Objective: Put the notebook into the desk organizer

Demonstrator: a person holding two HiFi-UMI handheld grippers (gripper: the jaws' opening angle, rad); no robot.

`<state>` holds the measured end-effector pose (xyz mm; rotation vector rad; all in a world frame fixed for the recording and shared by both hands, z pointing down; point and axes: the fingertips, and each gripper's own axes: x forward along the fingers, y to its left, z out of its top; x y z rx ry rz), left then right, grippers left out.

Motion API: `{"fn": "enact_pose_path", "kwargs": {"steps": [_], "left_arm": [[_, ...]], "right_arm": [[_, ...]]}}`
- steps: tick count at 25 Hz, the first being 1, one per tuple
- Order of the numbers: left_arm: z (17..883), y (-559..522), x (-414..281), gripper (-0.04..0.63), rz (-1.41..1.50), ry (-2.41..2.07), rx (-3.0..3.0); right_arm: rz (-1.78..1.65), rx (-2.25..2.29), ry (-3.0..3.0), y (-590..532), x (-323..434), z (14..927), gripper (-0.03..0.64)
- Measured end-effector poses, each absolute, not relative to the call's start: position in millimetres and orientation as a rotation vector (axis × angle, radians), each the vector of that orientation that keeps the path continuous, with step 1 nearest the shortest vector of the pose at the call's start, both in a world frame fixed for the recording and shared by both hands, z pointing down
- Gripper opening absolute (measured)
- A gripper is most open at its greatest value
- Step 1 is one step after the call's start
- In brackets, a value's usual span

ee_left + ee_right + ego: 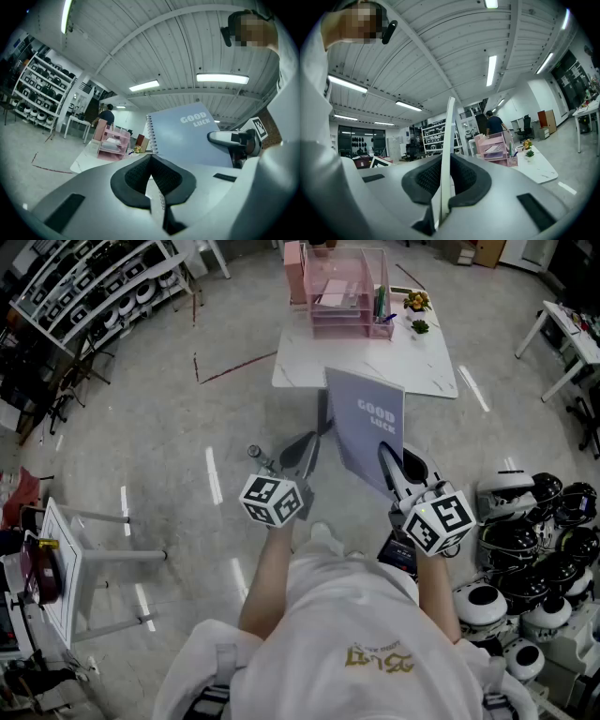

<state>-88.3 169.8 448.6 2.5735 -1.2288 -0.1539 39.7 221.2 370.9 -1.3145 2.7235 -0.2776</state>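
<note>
A blue-grey spiral notebook [370, 427] printed "GOOD LUCK" stands upright in the air in front of me. My right gripper [389, 460] is shut on its lower right edge. In the right gripper view the notebook [449, 140] runs edge-on between the closed pads. My left gripper [317, 432] is shut, its tips right by the notebook's spiral edge [154, 136]; I see nothing between its pads [151, 161]. The pink desk organizer [342, 292] sits on the far side of a white table [422, 371] ahead, well beyond both grippers.
Small potted plants [416, 304] stand right of the organizer. Helmets [534, 521] are piled on the floor at my right. Shelving [84, 287] lines the far left, and a white stand [66, 568] is at my left. A person [493, 124] stands behind the table.
</note>
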Motion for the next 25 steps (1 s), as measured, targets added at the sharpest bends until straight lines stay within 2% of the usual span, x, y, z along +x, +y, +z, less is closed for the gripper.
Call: {"fn": "enact_pose_path", "kwargs": {"steps": [15, 17, 18, 20, 25], "left_arm": [[451, 170, -91, 0.022, -0.215, -1.175, 2.550], [448, 170, -87, 0.165, -0.265, -1.118, 2.544], [446, 171, -84, 0.200, -0.286, -1.086, 2.548], [444, 173, -77, 0.259, -0.300, -1.032, 2.562], [449, 177, -58, 0.324, -0.301, -0.886, 2.575]], "right_arm": [[-0.299, -1.269, 2.717, 223, 33, 364, 0.041], [-0.295, -1.250, 2.719, 224, 33, 361, 0.041], [-0.286, -1.239, 2.728, 224, 33, 359, 0.041], [-0.260, -1.203, 2.749, 227, 34, 355, 0.041], [-0.225, -1.048, 2.775, 234, 35, 349, 0.041]]}}
